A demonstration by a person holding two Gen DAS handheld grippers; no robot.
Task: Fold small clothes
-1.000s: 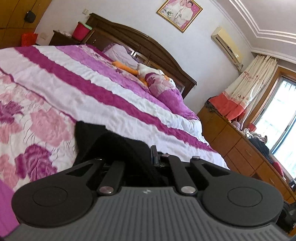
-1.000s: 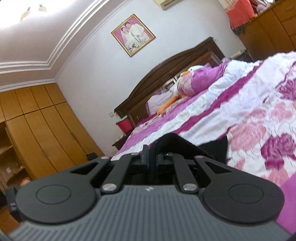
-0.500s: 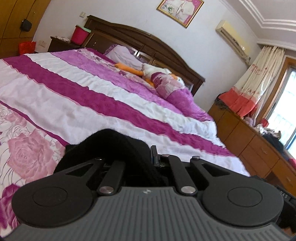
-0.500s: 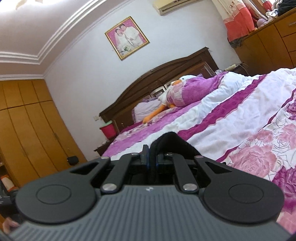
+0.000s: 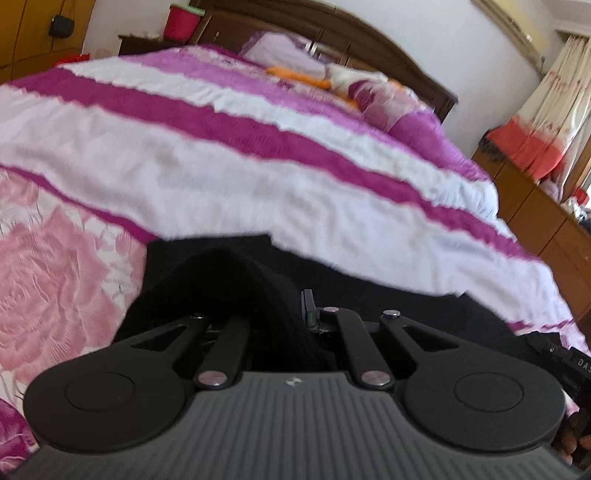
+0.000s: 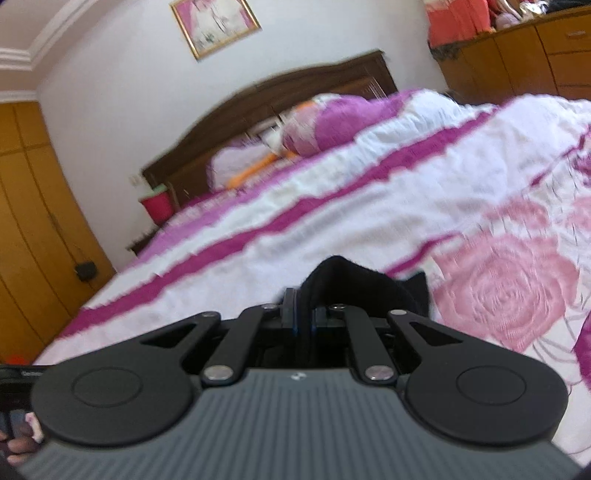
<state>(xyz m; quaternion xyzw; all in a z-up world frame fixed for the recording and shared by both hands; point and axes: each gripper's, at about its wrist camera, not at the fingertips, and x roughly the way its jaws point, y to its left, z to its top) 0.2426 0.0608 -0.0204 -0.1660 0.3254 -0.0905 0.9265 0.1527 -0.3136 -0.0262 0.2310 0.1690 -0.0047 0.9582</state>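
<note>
A small black garment (image 5: pixel 236 280) lies on the pink, white and magenta bedspread (image 5: pixel 221 177). My left gripper (image 5: pixel 295 314) is shut on a bunched edge of it, and the cloth drapes over the fingers and stretches off to the right. In the right wrist view, my right gripper (image 6: pixel 304 314) is shut on another edge of the black garment (image 6: pixel 354 284), which humps up just past the fingertips. Both grippers are low, close to the bedspread (image 6: pixel 332 199). The fingertips are hidden by cloth.
A dark wooden headboard (image 5: pixel 332 26) with pillows and an orange and white plush toy (image 5: pixel 317 75) is at the far end. A red bin (image 6: pixel 157 206) stands on a nightstand. Wooden wardrobes (image 6: pixel 26 206) and a dresser (image 5: pixel 535 221) flank the bed.
Both grippers have tipped down and moved lower toward the bedspread, still holding the black garment. The bed now fills more of both views, and the frames are motion-blurred.
</note>
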